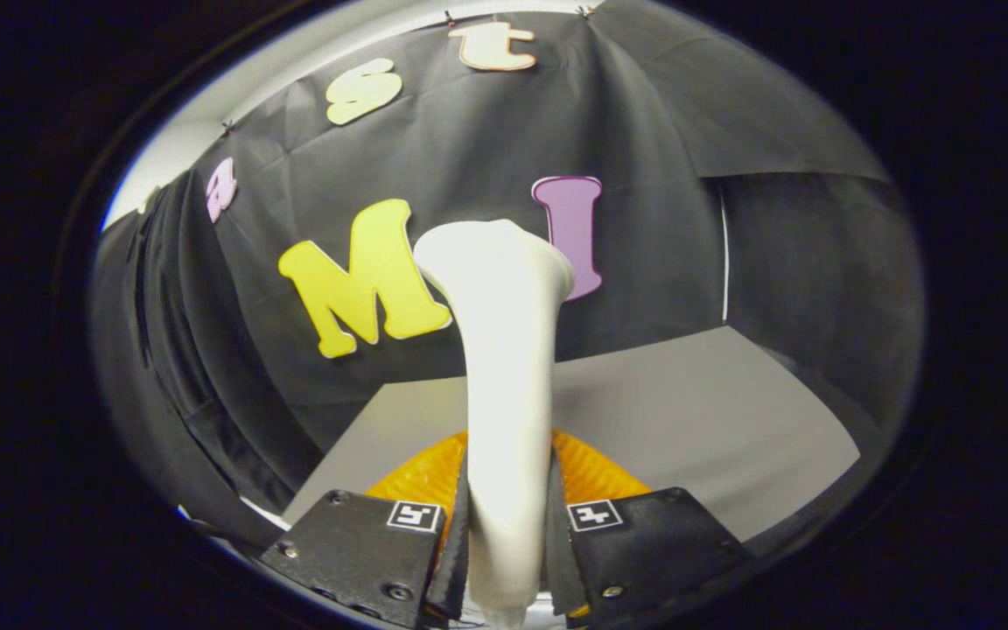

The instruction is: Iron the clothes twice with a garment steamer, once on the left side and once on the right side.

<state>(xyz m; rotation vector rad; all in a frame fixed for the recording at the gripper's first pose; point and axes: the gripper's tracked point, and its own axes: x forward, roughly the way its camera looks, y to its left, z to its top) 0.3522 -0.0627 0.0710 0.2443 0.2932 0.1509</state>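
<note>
A white garment steamer [504, 367] stands upright between my fingers, its handle narrow low down and flaring to a wide head at the top. My gripper [506, 542] is shut on the steamer's handle, both fingers pressing its sides. Just behind the fingers and the handle lies an orange ribbed thing [591, 472], mostly hidden, so I cannot tell what it is. A dark garment [163, 350] hangs at the left against the booth wall, well to the left of the steamer head.
A grey tabletop [714, 411] stretches beyond the fingers toward the black cloth wall [644, 131]. The wall turns a corner at the right, with a thin white line running down it.
</note>
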